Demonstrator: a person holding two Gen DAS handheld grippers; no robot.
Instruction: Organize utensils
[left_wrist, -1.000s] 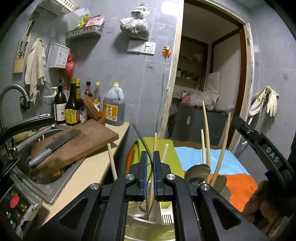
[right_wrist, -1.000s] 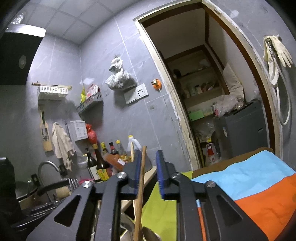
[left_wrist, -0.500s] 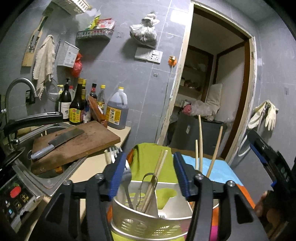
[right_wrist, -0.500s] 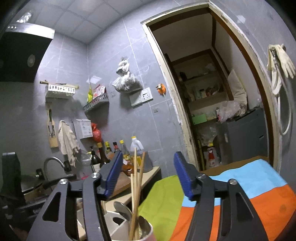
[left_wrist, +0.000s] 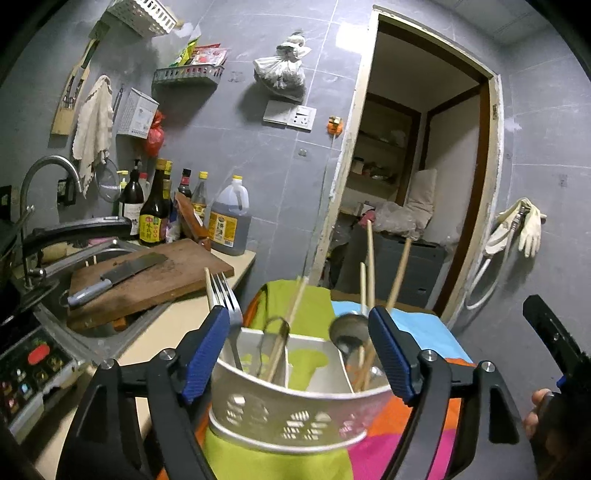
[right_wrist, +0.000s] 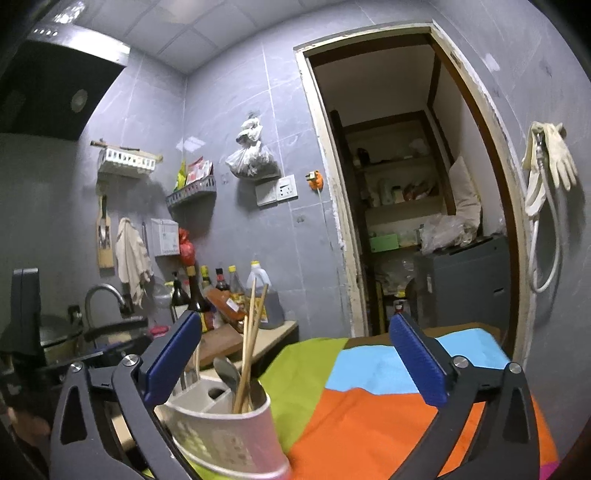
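A white perforated utensil holder stands on a colourful cloth. In it are a fork, a wire tool, a pair of chopsticks, a metal spoon and more chopsticks. My left gripper sits just before the holder, its jaws opening, with nothing pinched between the blue pads. In the right wrist view the holder is at the lower left with chopsticks standing in it. My right gripper has its jaws opening wide, with nothing between them.
A wooden cutting board with a cleaver lies over the sink at left, with sauce bottles behind. The striped cloth covers the table. A doorway opens beyond. A hand shows at the right edge.
Both grippers were shut on chopsticks over the holder. Both have opened, let them go into the holder and drawn back from it.
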